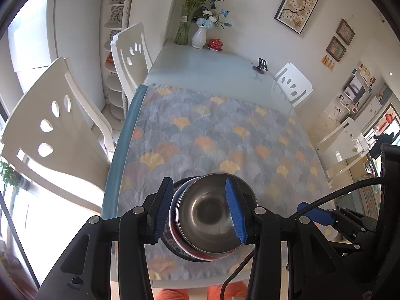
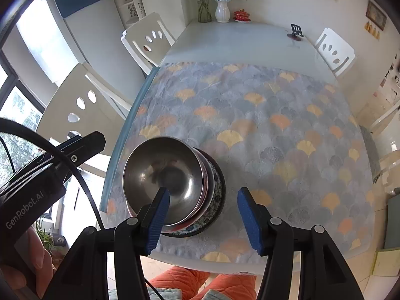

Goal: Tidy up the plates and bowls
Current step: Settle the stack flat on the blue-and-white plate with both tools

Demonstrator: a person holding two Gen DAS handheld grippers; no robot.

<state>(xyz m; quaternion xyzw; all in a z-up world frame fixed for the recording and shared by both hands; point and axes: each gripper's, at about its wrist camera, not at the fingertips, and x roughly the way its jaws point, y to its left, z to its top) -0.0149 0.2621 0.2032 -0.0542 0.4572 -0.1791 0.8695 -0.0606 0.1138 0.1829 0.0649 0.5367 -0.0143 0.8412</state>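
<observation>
Steel bowl (image 1: pixel 212 215) sits atop a stack of a red-rimmed bowl (image 2: pixel 205 175) and a patterned plate (image 2: pixel 217 200) on the fan-print tablecloth (image 1: pixel 225 135), near the table's front edge. Pitched steeply down, the left gripper (image 1: pixel 203 210) straddles the steel bowl, its blue pads (image 1: pixel 235 210) flanking the rim; contact cannot be made out. Beside the stack, the right gripper (image 2: pixel 203 221) hovers with jaws apart and empty. Lower dishes are largely hidden.
</observation>
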